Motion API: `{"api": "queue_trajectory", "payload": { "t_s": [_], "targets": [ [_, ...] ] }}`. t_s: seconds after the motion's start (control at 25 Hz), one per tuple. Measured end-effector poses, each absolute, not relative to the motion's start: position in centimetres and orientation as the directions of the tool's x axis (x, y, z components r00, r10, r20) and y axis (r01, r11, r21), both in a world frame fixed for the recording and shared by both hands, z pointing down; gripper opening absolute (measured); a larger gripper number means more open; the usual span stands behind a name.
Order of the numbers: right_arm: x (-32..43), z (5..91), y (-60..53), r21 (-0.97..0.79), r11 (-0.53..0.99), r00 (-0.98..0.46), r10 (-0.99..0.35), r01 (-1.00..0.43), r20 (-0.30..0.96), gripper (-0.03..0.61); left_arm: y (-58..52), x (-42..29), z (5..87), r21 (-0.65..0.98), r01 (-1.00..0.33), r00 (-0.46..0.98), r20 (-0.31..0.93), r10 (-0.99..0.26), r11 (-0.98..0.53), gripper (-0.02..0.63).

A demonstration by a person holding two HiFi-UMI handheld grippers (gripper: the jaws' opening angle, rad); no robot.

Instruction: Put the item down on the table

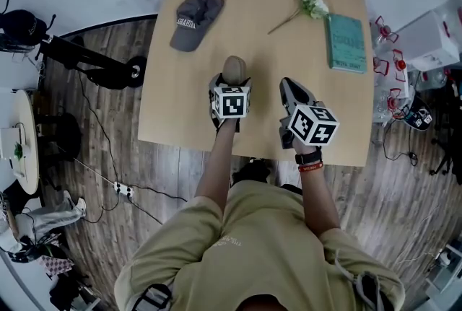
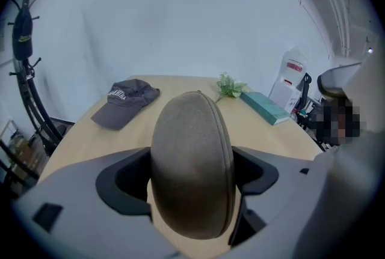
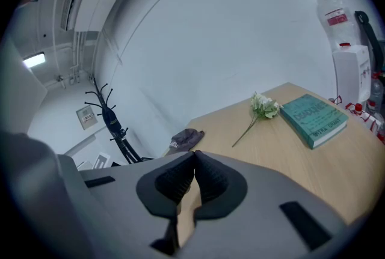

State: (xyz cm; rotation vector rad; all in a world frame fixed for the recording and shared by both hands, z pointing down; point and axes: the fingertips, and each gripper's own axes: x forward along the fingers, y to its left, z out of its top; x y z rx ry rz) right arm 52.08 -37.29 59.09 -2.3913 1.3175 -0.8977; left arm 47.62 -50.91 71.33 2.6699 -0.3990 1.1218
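Note:
A brown oval hard case [image 2: 191,161] stands on edge between the jaws of my left gripper [image 2: 192,182], which is shut on it. In the head view the case [image 1: 232,69] sticks out ahead of the left gripper [image 1: 229,86] over the middle of the wooden table [image 1: 195,100]; whether it touches the top I cannot tell. My right gripper [image 3: 194,176] is shut with nothing between its jaws, and it hovers beside the left one [image 1: 290,89] near the table's front edge.
A grey cap [image 1: 195,19] lies at the table's far left. A white flower sprig [image 1: 309,1] and a teal book [image 1: 346,42] lie at the far right. Bottles and a white box [image 1: 433,39] crowd the floor right of the table; a stand [image 1: 86,60] is at the left.

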Motion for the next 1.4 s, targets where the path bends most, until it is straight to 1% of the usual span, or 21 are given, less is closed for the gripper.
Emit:
{"api": "queue_trajectory", "payload": {
  "t_s": [0.28, 0.48, 0.72, 1.12, 1.4],
  "targets": [
    [53.2, 60.7, -37.9, -0.508, -0.562, 0.388, -0.824, -0.653, 0.413, 0.017, -51.7, 48.8, 75.1, 0.094, -0.354, 0.595, 0.791, -0.146, -0.931, 0.387],
    [53.9, 61.4, -37.4, -0.508, -0.57, 0.391, -0.818, -0.645, 0.421, 0.015, -51.8, 49.6, 76.4, 0.09, -0.366, 0.571, 0.808, -0.147, -0.926, 0.387],
    [54.2, 61.8, -37.1, -0.514, -0.576, 0.393, -0.815, -0.636, 0.427, 0.017, -51.0, 50.2, 78.3, 0.127, -0.38, 0.546, 0.83, -0.112, -0.916, 0.387],
    [54.2, 62.8, -36.8, -0.528, -0.582, 0.385, -0.81, -0.618, 0.443, 0.015, -51.0, 50.5, 78.1, 0.106, -0.367, 0.567, 0.813, -0.132, -0.924, 0.387],
    [53.1, 63.0, -37.1, -0.538, -0.568, 0.36, -0.819, -0.624, 0.447, 0.015, -50.6, 50.5, 78.0, 0.121, -0.304, 0.581, 0.809, -0.083, -0.945, 0.387]
  ]
}}
